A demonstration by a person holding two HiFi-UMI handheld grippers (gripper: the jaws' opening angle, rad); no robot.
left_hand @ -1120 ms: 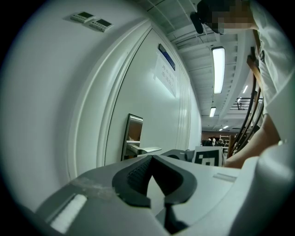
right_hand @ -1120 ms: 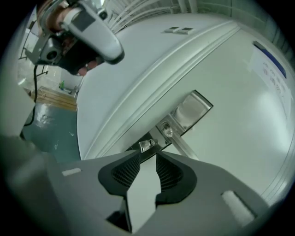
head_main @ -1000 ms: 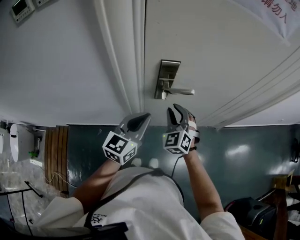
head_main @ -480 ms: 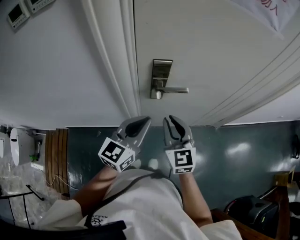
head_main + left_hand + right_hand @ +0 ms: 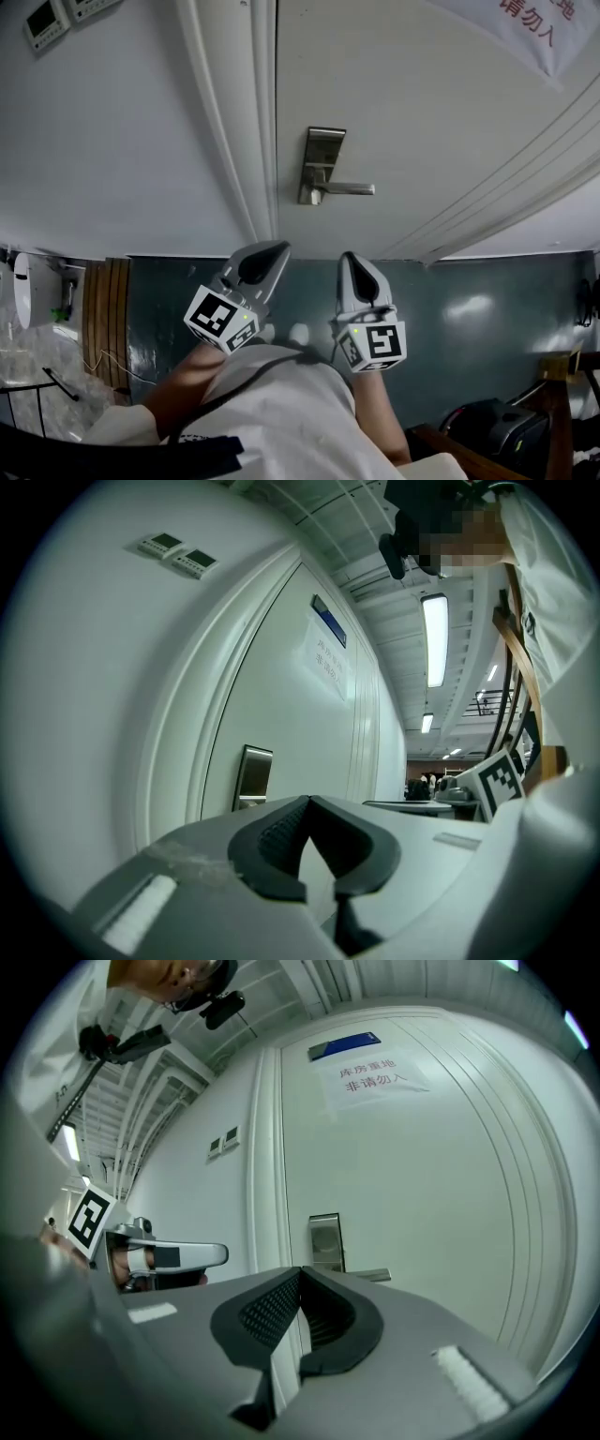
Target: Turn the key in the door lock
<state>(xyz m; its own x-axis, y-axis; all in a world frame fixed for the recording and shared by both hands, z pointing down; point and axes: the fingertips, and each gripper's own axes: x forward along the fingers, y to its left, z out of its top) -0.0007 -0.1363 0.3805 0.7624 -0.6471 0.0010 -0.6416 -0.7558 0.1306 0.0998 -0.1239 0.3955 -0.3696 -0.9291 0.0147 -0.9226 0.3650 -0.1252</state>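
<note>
Both grippers hang short of the door, and nothing has touched the lock yet, so I read this as the approach. The lock plate sits on the door's left edge, just beside the door frame, and its lever handle sticks out toward 3 o'clock. The left gripper floats at about 7 o'clock of the plate and the right gripper at about 5 o'clock. Both are well apart from it, over the dark floor in the head view. On the left, the jaw tips meet, with only the hollow of the pads behind them and nothing pinched. The right jaws have just been closing and now stand tip to tip, empty as well. In its own view there is only open air between the pads, with the plate at 12 o'clock straight beyond them. And the key? I can't find one: not in either grip, not showing on the plate, and the keyway is too small to make out from here. A paper notice hangs high up at 2 o'clock, but that is no concern here. For the next move, I reckon one gripper has to travel in toward the plate. Its jaws must part before contact, line up flat on a key bow if one is there, pinch, and then roll at the wrist. The lever is close, so the line in must stay clear of it.
</note>
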